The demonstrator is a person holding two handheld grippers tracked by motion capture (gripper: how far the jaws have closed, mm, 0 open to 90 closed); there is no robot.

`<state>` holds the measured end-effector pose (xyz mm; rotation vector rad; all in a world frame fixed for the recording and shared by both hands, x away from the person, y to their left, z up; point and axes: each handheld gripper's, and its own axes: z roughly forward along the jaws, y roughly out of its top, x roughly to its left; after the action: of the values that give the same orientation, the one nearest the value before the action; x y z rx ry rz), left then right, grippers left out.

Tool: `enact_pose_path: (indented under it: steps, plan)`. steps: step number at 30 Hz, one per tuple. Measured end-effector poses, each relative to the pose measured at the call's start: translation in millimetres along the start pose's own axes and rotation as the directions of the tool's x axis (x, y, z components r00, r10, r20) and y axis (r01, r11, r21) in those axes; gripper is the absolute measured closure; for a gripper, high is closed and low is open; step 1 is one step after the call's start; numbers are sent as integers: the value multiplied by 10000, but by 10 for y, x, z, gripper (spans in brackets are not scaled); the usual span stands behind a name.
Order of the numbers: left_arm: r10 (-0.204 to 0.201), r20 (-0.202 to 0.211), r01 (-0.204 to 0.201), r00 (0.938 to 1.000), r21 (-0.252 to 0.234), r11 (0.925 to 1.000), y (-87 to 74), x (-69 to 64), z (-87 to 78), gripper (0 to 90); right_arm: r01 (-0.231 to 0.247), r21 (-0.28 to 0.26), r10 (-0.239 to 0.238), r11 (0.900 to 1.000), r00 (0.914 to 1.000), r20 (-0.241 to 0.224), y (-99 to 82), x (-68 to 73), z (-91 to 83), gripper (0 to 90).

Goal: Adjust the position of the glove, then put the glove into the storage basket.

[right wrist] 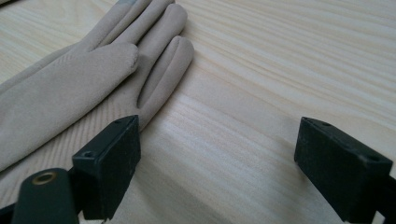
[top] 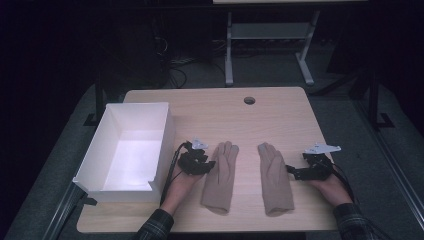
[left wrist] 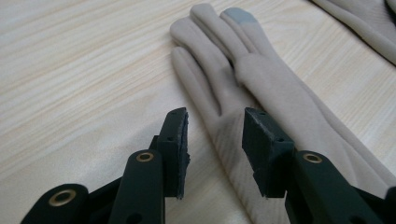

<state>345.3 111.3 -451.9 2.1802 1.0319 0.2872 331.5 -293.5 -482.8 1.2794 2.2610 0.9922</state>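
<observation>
both tongs seemingly open, low.

Two gloves side by side on table, box to their left

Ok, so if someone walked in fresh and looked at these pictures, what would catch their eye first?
Probably the two beige gloves lying flat, fingers pointing away, mid-table: the left glove and the right glove side by side, apart. Each has a black gripper beside it, jaws open: the left gripper at the left glove's outer edge, the right gripper by the right one. Next, the bright white box at the table's left edge.
</observation>
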Motion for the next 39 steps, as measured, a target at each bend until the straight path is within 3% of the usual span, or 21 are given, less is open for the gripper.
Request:
enact_pose_path:
  steps: [5, 11, 14, 15, 18, 20, 24, 27, 30, 32, 39]
  plan:
    - [123, 121, -127, 9999, 307, 9994, -33, -18, 67, 604, -2, -3, 2, 10000, 10000, 0, 0, 0, 1, 141]
    - [273, 240, -280, 9993, 299, 9992, -54, -34, 98, 656, 187, 4, -187, 9998, 9996, -217, 2, 5, -1, 156]
    - [471, 392, -484, 9981, 338, 9983, -57, -46, 99, 736, 262, 192, -254, 9995, 9989, -405, 30, 2, -48, 232]
    - [455, 456, -471, 9979, 339, 9983, -57, -50, 101, 760, 119, 170, -109, 9998, 9984, -564, 35, 5, -84, 286]
    - [320, 709, -344, 9970, 316, 9989, -56, -29, 104, 820, 283, -148, -294, 9995, 9964, -799, 38, 18, -196, 418]
    - [242, 779, -267, 9967, 321, 9991, -52, -19, 101, 848, 376, -91, -383, 9993, 9938, -1044, 26, 50, -248, 503]
    - [-106, 1045, 83, 9945, 222, 9997, -34, 7, 95, 863, 523, 50, -508, 9986, 9859, -1592, -27, 82, -311, 724]
    - [-372, 1330, 374, 9904, 15, 9993, -11, 27, 73, 878, 597, 214, -544, 9980, 9797, -1931, -32, 83, -320, 814]
    - [-364, 1383, 378, 9897, -72, 9993, 5, 20, 47, 879, 697, 502, -556, 9963, 9687, -2419, -41, 77, -290, 877]
    - [-392, 1417, 412, 9891, -113, 9991, 11, 17, 41, 879, 828, 501, -666, 9953, 9617, -2660, -39, 83, -275, 898]
    - [-498, 1697, 567, 9842, -359, 9977, 55, 8, -4, 880, 1070, 676, -817, 9920, 9493, -3035, -6, 197, -216, 899]
